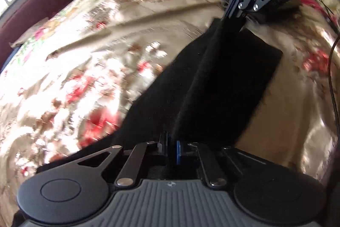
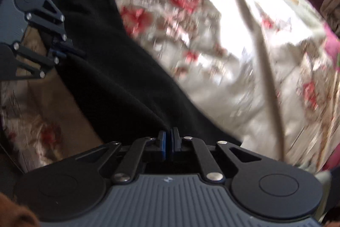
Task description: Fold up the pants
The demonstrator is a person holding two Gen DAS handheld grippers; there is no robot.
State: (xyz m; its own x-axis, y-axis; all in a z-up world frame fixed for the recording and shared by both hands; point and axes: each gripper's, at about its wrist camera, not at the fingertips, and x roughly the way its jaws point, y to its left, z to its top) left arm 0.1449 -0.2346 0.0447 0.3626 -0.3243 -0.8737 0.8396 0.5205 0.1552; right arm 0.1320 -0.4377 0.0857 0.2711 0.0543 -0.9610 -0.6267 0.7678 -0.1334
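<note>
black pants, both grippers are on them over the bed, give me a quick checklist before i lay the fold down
1. Left gripper shut on the black pants: ok, jaws closed with cloth between them.
2. Right gripper shut on the pants: ok, cloth gathers into its closed pads.
3. Cloth between the two grippers free of sag: ok, it runs in a fairly taut band from one to the other.
4. Edges and legs lined up: cannot tell, the fabric is too dark to show layers.
5. Landing spot on the floral bedspread: not ok, long creases cross it.
6. Black cable at the bed's edge clear of the pants: ok, it lies apart from them.
</note>
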